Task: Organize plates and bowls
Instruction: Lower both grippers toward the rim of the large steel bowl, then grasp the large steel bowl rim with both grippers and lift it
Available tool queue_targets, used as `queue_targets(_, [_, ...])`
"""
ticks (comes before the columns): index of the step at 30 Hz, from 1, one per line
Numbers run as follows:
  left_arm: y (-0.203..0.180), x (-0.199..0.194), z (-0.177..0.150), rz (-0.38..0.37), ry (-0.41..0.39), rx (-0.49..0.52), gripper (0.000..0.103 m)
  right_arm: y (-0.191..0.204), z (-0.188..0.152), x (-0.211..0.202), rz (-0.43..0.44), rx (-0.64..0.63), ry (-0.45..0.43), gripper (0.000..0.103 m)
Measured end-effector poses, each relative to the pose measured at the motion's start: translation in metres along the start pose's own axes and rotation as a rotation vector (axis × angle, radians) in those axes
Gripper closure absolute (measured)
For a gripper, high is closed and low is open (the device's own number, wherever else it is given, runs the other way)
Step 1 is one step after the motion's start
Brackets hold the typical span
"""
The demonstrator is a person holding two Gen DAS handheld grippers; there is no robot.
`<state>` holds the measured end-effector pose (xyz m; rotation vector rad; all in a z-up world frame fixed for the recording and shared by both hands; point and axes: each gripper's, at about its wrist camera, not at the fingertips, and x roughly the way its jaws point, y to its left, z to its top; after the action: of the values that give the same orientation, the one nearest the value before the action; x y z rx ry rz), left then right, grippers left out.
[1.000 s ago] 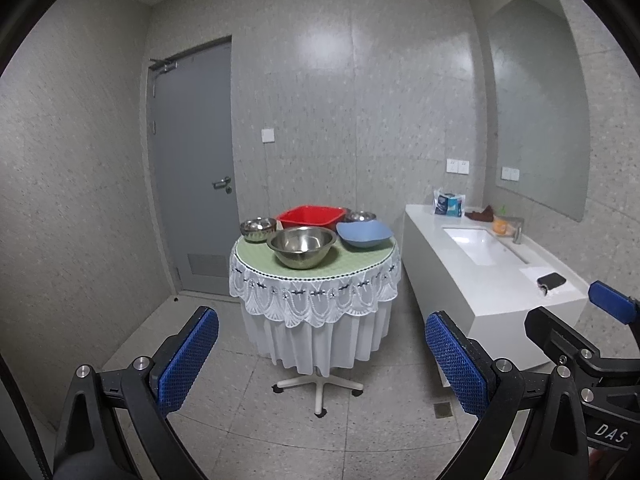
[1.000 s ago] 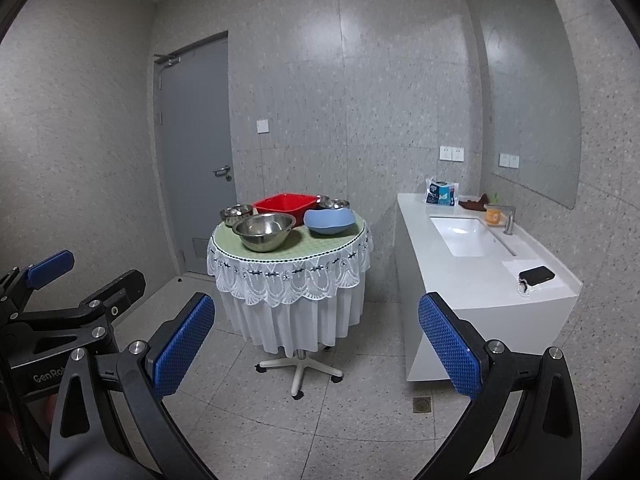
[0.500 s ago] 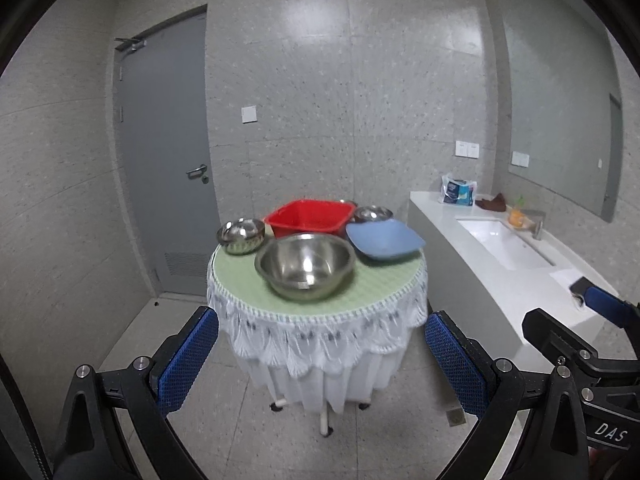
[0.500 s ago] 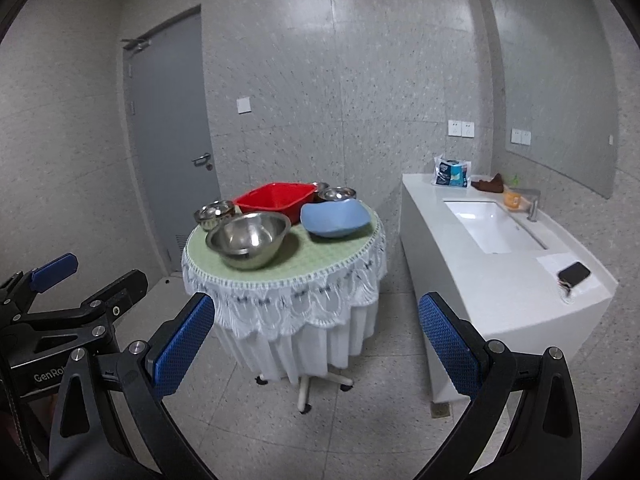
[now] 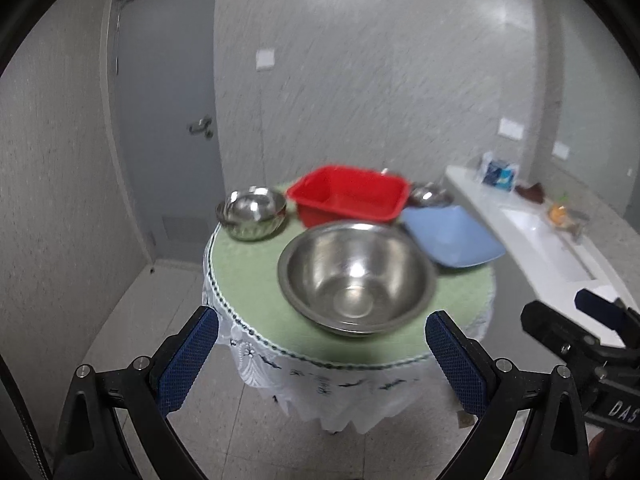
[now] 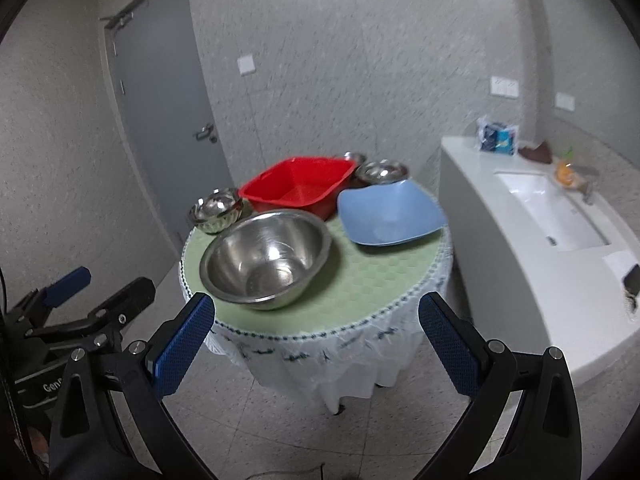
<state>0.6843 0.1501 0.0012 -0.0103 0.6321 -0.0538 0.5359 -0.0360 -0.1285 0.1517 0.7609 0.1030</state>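
The left gripper (image 5: 322, 354) is standing wide open, its blue pads holding nothing and touching nothing, hanging in the air short of the table (image 5: 248, 280). The right gripper (image 6: 316, 338) is likewise spread wide and empty, hovering short of the table's near edge.

On the round green-topped table, going left to right in the left wrist view: a small steel bowl (image 5: 252, 212) is sitting at 10 o'clock, a red tub (image 5: 348, 196) at 12 o'clock, a large steel bowl (image 5: 356, 276) near the middle toward 6 o'clock, and a blue square bowl (image 5: 450, 236) at 2 o'clock. A further small steel bowl (image 5: 430, 196) is peeking out between the tub and the blue bowl.

The left wrist view is catching part of the right gripper at its 4 o'clock edge. The right wrist view is showing the left gripper at its 8 o'clock edge, and it is also showing a second small steel bowl (image 6: 354, 158) behind the tub, beside the one at 1 o'clock (image 6: 382, 172), plus a dark phone-like object (image 6: 632, 278) on the white sink counter (image 6: 500, 240). Both views are motion-blurred.
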Motion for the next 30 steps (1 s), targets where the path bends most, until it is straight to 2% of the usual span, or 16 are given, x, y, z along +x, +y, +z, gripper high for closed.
queue_targets(5, [0.013,0.092,0.018,0.066,0.133,-0.021,0.001,-0.005,0.017,0.087,0.035,0.004,0.121,0.000])
queue_targets(8, [0.011,0.138,0.028,0.087,0.209,-0.030,0.007,-0.009,0.024,0.133,0.026,-0.007,0.217,0.000])
queue_targets(11, [0.013,0.185,0.039,0.086,0.274,-0.041,0.021,-0.018,0.028,0.170,0.055,-0.009,0.298,0.001])
queue_targets(12, [0.014,0.198,0.041,0.079,0.294,-0.045,0.028,-0.020,0.028,0.180,0.066,-0.012,0.320,0.002])
queue_targets(13, [0.013,0.212,0.042,0.073,0.319,-0.043,0.040,-0.022,0.029,0.189,0.075,-0.018,0.338,0.009])
queue_targets(14, [0.011,0.219,0.040,0.074,0.331,-0.039,0.045,-0.024,0.029,0.196,0.085,-0.021,0.355,0.021])
queue_targets(15, [0.011,0.228,0.040,0.069,0.344,-0.038,0.057,-0.026,0.028,0.203,0.108,-0.024,0.384,0.027])
queue_targets(16, [0.010,0.238,0.041,0.051,0.359,-0.037,0.065,-0.024,0.027,0.209,0.128,-0.025,0.401,0.040])
queue_targets(17, [0.011,0.242,0.038,0.054,0.360,-0.033,0.067,-0.025,0.027,0.214,0.151,-0.028,0.419,0.050])
queue_targets(19, [0.013,0.242,0.035,0.067,0.350,-0.019,0.077,-0.025,0.026,0.222,0.201,-0.038,0.441,0.059])
queue_targets(20, [0.015,0.244,0.036,0.067,0.340,-0.017,0.078,-0.024,0.026,0.222,0.224,-0.044,0.445,0.068])
queue_targets(25, [0.016,0.223,0.035,0.061,0.302,-0.003,0.078,-0.020,0.029,0.221,0.250,-0.085,0.472,0.068])
queue_targets(30, [0.018,0.185,0.045,0.064,0.242,0.000,0.078,-0.015,0.046,0.198,0.279,-0.112,0.441,0.068])
